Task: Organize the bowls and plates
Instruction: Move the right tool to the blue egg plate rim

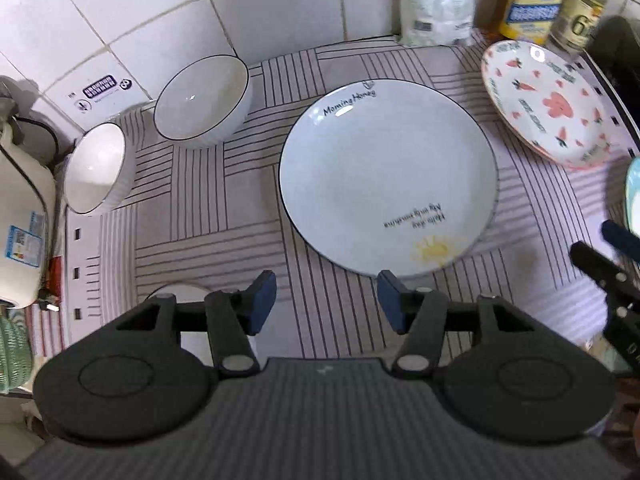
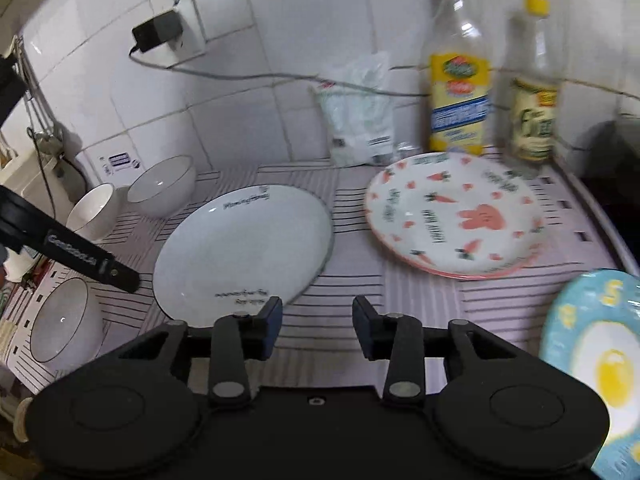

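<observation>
Large plate (image 1: pixel 384 176): white, dark rim, yellow sun.
Second plate (image 2: pixel 456 212): white, pink rim, pink rabbit, carrots.
Third plate (image 2: pixel 600 356): blue, yellow egg motif.
Bowls (image 1: pixel 200 100): white, dark rims.
Mat (image 1: pixel 208 208): white, dark stripes.

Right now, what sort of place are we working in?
Most likely a home kitchen counter: white wall tiles behind, oil bottles against the wall, and plates and bowls, such as the carrot plate, on a striped mat.
</observation>
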`<move>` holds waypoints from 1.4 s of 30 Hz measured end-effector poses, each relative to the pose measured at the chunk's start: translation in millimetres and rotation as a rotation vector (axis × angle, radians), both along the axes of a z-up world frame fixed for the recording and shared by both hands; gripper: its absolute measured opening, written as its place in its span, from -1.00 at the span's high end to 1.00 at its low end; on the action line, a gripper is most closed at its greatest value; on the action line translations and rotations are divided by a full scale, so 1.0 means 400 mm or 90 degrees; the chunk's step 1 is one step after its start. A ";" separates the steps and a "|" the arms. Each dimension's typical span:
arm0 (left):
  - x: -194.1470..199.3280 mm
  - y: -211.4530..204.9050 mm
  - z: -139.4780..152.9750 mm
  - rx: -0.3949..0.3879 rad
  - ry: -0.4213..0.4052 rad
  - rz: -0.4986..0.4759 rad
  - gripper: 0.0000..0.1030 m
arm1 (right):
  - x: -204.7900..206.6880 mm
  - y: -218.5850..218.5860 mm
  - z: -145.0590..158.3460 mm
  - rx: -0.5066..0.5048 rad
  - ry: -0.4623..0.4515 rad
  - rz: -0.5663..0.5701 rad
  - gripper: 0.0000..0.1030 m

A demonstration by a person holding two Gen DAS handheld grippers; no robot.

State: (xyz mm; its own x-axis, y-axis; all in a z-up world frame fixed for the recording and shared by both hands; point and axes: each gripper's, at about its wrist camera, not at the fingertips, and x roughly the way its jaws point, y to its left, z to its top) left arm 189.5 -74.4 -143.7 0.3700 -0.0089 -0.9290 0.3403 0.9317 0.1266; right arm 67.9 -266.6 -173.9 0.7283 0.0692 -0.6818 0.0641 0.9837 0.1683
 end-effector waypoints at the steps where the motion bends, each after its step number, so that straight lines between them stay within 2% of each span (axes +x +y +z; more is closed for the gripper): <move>1: -0.011 -0.006 0.008 -0.001 0.001 -0.006 -0.10 | -0.016 -0.004 0.009 -0.009 -0.001 -0.005 0.06; 2: -0.026 -0.011 0.018 -0.001 0.002 -0.013 -0.13 | -0.034 -0.010 0.020 -0.018 -0.001 -0.009 -0.01; 13: -0.155 -0.111 0.101 -0.014 -0.007 -0.106 -0.34 | -0.218 -0.087 0.100 -0.071 -0.030 -0.052 -0.24; 16: -0.173 -0.151 0.108 -0.017 -0.007 -0.130 -0.43 | -0.257 -0.110 0.115 -0.075 -0.037 -0.069 -0.27; 24: -0.219 -0.269 0.086 -0.024 0.007 -0.187 -0.48 | -0.343 -0.159 0.128 -0.107 -0.062 -0.124 -0.41; 28: -0.237 -0.331 0.068 -0.041 -0.001 -0.209 -0.54 | -0.367 -0.189 0.101 -0.129 -0.070 -0.184 -0.45; 32: -0.234 -0.382 0.042 -0.079 -0.005 -0.214 -0.58 | -0.376 -0.227 0.045 -0.122 -0.074 -0.252 -0.45; 42: -0.182 -0.492 -0.075 -0.120 0.016 -0.206 -0.58 | -0.358 -0.315 -0.103 -0.116 -0.076 -0.360 -0.45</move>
State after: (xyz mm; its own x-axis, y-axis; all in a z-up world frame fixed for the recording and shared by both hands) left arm 116.5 -271.3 -173.8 0.2963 -0.2941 -0.9087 0.6222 0.7813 -0.0500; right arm -75.4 -392.6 -215.0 0.6902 -0.4610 -0.5577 0.5762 0.8164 0.0382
